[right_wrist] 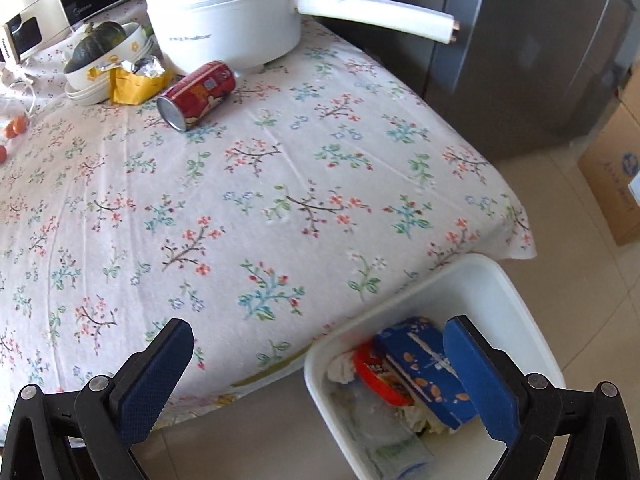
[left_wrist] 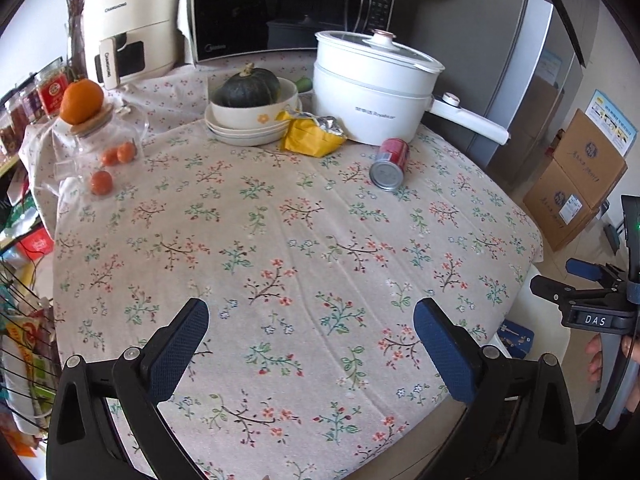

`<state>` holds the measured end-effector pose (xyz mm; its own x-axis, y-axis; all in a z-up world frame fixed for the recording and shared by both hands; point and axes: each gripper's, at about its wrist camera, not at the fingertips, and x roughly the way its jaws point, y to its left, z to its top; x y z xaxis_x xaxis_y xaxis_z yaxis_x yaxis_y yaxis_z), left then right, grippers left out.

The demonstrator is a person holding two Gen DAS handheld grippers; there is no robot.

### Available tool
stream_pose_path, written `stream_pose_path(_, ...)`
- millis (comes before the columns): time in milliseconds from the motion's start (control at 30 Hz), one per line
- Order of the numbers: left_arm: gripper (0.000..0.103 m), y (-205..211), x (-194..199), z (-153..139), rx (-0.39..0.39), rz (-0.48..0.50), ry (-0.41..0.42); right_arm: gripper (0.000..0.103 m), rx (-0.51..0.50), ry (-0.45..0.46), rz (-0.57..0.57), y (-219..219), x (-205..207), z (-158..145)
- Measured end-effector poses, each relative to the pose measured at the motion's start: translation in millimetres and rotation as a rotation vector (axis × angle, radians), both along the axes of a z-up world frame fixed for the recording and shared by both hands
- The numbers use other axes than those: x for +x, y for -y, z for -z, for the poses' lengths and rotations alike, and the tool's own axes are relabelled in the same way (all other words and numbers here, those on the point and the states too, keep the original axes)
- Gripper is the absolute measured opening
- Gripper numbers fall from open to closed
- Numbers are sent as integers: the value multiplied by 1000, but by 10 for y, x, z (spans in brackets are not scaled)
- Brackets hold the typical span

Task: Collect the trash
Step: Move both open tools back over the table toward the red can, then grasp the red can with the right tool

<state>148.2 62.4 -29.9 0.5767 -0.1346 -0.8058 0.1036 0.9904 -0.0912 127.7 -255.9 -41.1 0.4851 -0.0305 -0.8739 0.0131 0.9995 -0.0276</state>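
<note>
A red can (left_wrist: 390, 163) lies on its side on the floral tablecloth (left_wrist: 280, 240), also in the right wrist view (right_wrist: 198, 94). A crumpled yellow wrapper (left_wrist: 310, 136) lies by the stacked bowls; it also shows in the right wrist view (right_wrist: 136, 80). A white bin (right_wrist: 516, 300) stands on the floor at the table's near right corner, holding a blue box (right_wrist: 424, 372), a red lid and papers. My left gripper (left_wrist: 310, 330) is open and empty above the table's near part. My right gripper (right_wrist: 318, 354) is open and empty, over the table edge and bin.
A white electric pot (left_wrist: 372, 84) with a long handle stands behind the can. A bowl with a green squash (left_wrist: 250, 90), a glass jar with an orange on top (left_wrist: 82, 102), an air fryer and a microwave stand at the back. Cardboard boxes (left_wrist: 576, 184) and a fridge are at right.
</note>
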Motion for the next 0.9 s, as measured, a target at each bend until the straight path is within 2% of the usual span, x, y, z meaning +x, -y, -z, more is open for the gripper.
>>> stream_pose_path(167, 103, -361, 105, -2, 29, -87, 3, 102, -20, 4, -42, -338, 270, -5)
stream_pose_path(400, 103, -694, 221, 1, -2, -176, -8, 102, 11, 25, -62, -761, 827, 53)
stream_pose_path(667, 103, -855, 313, 1, 11, -224, -4, 102, 87, 38, 29, -1002, 1638, 228)
stream_pose_path(900, 103, -901, 408, 20, -5, -238, -8, 102, 107, 66, 96, -1119, 2068, 392)
